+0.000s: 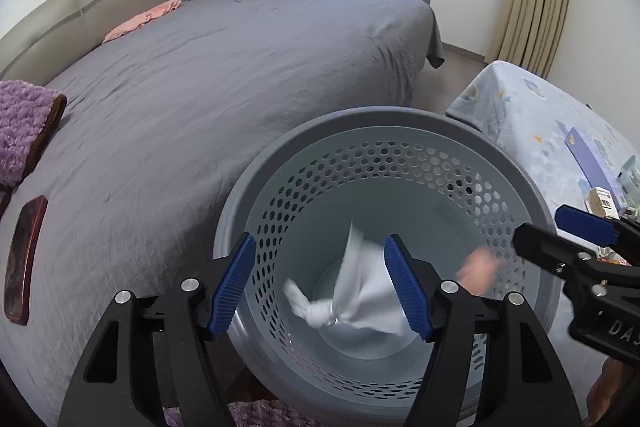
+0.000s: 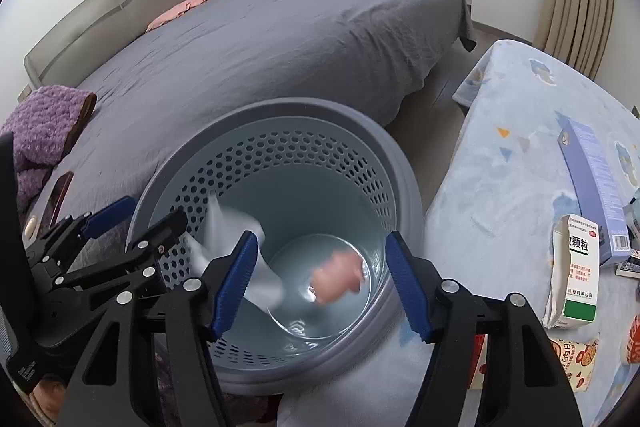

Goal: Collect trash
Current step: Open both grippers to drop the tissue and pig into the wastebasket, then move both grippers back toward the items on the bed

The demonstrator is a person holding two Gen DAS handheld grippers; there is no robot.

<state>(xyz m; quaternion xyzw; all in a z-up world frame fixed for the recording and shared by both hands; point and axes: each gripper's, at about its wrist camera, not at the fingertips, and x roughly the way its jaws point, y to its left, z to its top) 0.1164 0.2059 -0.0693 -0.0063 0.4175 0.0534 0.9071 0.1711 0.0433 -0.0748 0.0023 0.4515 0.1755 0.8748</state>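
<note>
A grey perforated trash basket (image 1: 384,123) stands between the bed and a low table; it also shows in the right wrist view (image 2: 280,111). A white crumpled paper (image 1: 352,291) is blurred in mid-air inside the basket, also visible in the right wrist view (image 2: 240,259). A blurred pink piece (image 1: 478,269) is in the air inside too, seen over the basket bottom in the right wrist view (image 2: 336,277). My left gripper (image 1: 324,287) is open and empty over the basket mouth. My right gripper (image 2: 320,283) is open and empty over it as well.
A bed with a grey sheet (image 1: 224,75) lies to the left, with a purple blanket (image 1: 20,131) and a dark phone (image 1: 24,259) on it. The table with a blue patterned cloth (image 2: 500,163) at right holds a torn white and green box (image 2: 576,275), a purple box (image 2: 592,183) and other packaging.
</note>
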